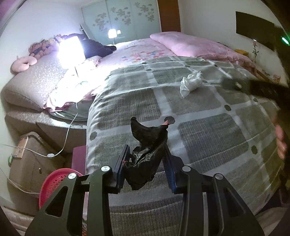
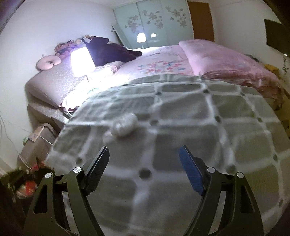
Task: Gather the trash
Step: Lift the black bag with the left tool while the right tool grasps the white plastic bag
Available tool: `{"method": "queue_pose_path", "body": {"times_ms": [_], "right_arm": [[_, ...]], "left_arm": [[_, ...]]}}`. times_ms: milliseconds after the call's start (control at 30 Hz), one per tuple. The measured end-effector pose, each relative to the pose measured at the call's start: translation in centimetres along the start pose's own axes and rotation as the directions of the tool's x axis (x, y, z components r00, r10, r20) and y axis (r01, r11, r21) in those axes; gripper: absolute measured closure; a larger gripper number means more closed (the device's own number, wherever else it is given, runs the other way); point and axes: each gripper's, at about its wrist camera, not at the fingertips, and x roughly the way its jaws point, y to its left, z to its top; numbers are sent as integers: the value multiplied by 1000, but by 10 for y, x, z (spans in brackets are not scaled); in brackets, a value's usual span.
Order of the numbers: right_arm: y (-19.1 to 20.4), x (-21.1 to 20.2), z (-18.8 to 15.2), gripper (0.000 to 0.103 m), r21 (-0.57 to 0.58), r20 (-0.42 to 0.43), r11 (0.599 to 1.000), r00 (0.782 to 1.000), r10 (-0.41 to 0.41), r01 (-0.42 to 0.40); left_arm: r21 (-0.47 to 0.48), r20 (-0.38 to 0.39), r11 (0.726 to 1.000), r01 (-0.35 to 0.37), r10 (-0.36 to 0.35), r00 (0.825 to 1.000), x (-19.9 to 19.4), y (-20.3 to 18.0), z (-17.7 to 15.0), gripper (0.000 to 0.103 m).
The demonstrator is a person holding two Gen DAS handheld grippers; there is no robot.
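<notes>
The left gripper [image 1: 146,154] was clamped on a black plastic bag [image 1: 146,156] at lower centre; the right gripper [image 2: 144,159] stood apart, a crumpled white tissue [image 2: 124,124] above-left on the checked blanket [image 2: 190,127].

Bedroom: bed [image 1: 199,112] under grey checked blanket, pink pillow [image 1: 181,43] at head. Lit table lamp [image 1: 71,50] (overexposed) beside it; floral wardrobe doors [image 1: 123,16] behind, white walls.

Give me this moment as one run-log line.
left gripper: shut on black bag | right gripper: open, empty | white tissue wad: on grey blanket, not collected
</notes>
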Motion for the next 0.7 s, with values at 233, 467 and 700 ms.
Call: {"method": "queue_pose_path", "body": {"times_ms": [233, 467, 700], "right_arm": [[22, 46, 24, 26, -27, -58, 1000, 998, -15, 13], [30, 74, 31, 27, -41, -91, 998, 995, -45, 42], [37, 82, 29, 59, -74, -110, 996, 992, -54, 46]], "left_arm": [[-4, -21, 1000, 11, -11, 1000, 6, -1, -3, 68], [-6, -22, 1000, 13, -13, 1000, 6, -2, -4, 68], [-1, -22, 1000, 10, -10, 1000, 8, -6, -5, 68]]}}
